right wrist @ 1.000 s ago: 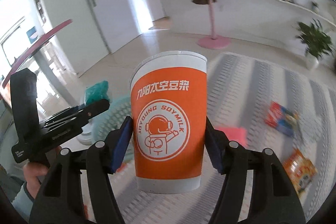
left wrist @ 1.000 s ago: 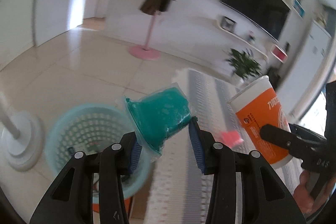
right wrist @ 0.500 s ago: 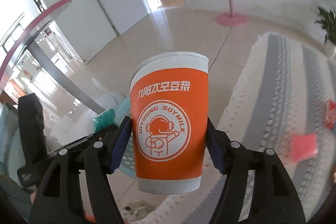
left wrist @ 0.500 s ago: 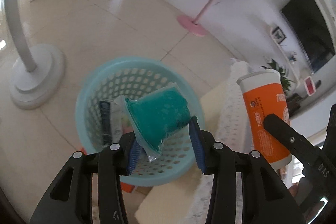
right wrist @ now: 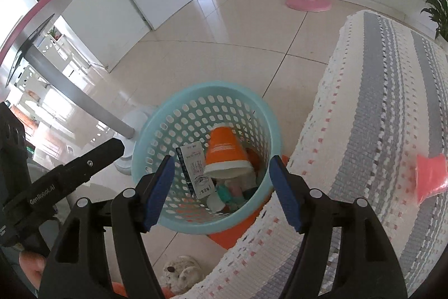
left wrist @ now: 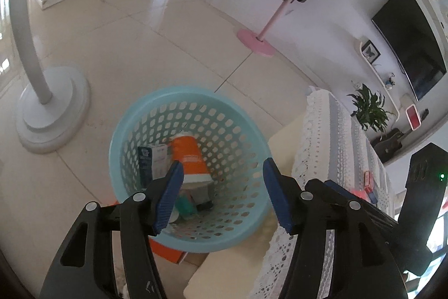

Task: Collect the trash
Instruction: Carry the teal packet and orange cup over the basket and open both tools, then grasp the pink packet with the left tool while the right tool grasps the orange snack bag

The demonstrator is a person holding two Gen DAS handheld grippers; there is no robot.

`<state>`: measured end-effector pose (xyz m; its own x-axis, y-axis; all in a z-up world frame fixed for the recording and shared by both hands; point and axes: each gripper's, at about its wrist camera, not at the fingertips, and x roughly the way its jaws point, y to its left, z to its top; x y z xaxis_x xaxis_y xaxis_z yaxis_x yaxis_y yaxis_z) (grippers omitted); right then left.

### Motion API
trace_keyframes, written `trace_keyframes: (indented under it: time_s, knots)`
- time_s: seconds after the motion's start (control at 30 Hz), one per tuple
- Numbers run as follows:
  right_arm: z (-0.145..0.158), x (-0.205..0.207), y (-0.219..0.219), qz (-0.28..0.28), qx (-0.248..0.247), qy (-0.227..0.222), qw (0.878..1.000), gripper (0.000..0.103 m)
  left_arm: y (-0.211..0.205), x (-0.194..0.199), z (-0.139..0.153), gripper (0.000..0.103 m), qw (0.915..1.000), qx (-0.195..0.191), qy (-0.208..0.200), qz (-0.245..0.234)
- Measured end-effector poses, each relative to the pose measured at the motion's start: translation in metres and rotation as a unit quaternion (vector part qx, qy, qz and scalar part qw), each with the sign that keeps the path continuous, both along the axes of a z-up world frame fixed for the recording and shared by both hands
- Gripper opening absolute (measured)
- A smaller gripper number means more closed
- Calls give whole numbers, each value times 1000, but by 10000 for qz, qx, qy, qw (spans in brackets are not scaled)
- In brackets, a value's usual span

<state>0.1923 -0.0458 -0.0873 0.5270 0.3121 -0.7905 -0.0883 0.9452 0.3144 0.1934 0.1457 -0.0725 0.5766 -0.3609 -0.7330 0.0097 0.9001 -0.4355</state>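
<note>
A light blue perforated basket stands on the tiled floor beside the table; it also shows in the right wrist view. Inside lie an orange soy-milk cup on its side, also in the right wrist view, a white carton and a teal packet. My left gripper is open and empty above the basket. My right gripper is open and empty above it too. A pink wrapper lies on the striped tablecloth.
A white floor stand base sits left of the basket. A pink coat stand is farther back. An orange box lies under the basket. A potted plant and TV line the right wall.
Both grippers opened over the basket. The teal packet and the orange cup dropped into it. Both cameras now point more steeply down at the basket.
</note>
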Motion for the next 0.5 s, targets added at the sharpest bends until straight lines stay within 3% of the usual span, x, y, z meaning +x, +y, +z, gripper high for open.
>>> trace_keyframes:
  time_s: [0.17,0.3,0.5]
  knots:
    - [14,-13,-10,1,13,-175,9998,66,-11,-5,9,57,9997,-98,-186,-96]
    - [40,-32,-25,-72,-66,-504,9987,66,-31,-16,27,57,9975,21,-608,-348]
    - [85,-84,-80,-550,-367,-1165,9910,66,-91,-46,56,57,9833,316,-1308,-1229]
